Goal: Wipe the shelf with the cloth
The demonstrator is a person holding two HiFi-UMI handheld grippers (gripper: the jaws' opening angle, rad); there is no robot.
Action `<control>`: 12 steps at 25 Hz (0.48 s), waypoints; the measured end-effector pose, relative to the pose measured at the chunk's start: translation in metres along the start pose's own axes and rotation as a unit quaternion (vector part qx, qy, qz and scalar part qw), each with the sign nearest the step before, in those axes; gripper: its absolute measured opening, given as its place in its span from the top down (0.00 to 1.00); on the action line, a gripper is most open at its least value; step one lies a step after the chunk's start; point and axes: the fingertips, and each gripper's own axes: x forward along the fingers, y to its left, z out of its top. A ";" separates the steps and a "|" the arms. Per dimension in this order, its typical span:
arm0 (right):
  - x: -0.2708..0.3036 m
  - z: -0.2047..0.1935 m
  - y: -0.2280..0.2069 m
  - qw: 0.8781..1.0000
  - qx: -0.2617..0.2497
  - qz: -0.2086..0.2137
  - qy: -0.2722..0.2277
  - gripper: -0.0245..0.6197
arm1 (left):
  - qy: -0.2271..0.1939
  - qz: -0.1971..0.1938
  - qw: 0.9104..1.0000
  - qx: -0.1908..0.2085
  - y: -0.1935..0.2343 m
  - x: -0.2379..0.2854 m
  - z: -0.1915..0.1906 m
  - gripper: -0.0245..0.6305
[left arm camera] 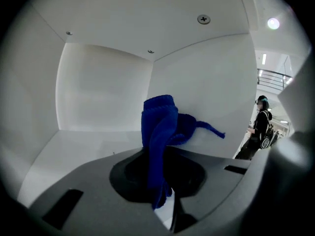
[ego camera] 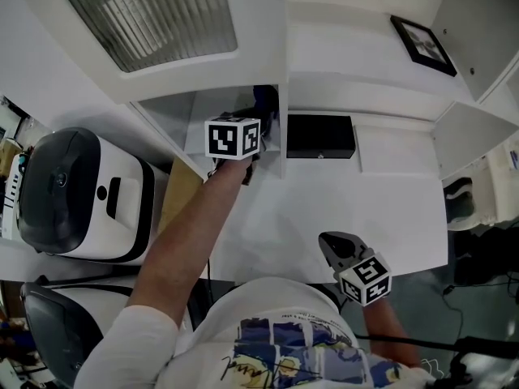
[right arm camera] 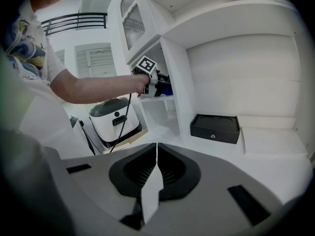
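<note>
The blue cloth (left arm camera: pixel 160 124) hangs bunched between the jaws of my left gripper (left arm camera: pixel 160 181), which is shut on it. It is inside a white shelf compartment (left arm camera: pixel 83 141), and the cloth's far end touches the right wall. The head view shows this gripper (ego camera: pixel 235 140) reaching into the compartment (ego camera: pixel 190 124), with a bit of cloth (ego camera: pixel 263 100) showing past it. My right gripper (ego camera: pixel 345 254) hangs low near the person's body over the white counter (ego camera: pixel 300 209). In its own view the right gripper (right arm camera: pixel 156 171) is shut and holds nothing.
A black box (ego camera: pixel 320 136) sits in the compartment to the right, behind a vertical divider (ego camera: pixel 282 120). A framed picture (ego camera: pixel 422 43) lies further up and right. A white and black appliance (ego camera: pixel 81 193) stands at the left. A glass cabinet door (ego camera: pixel 154 14) is above. A person (left arm camera: pixel 261 127) stands far off.
</note>
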 end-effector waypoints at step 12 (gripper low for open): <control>0.016 0.004 0.018 1.000 -0.006 0.008 0.002 0.91 | -0.034 0.020 0.999 0.011 0.030 -0.044 0.013 0.88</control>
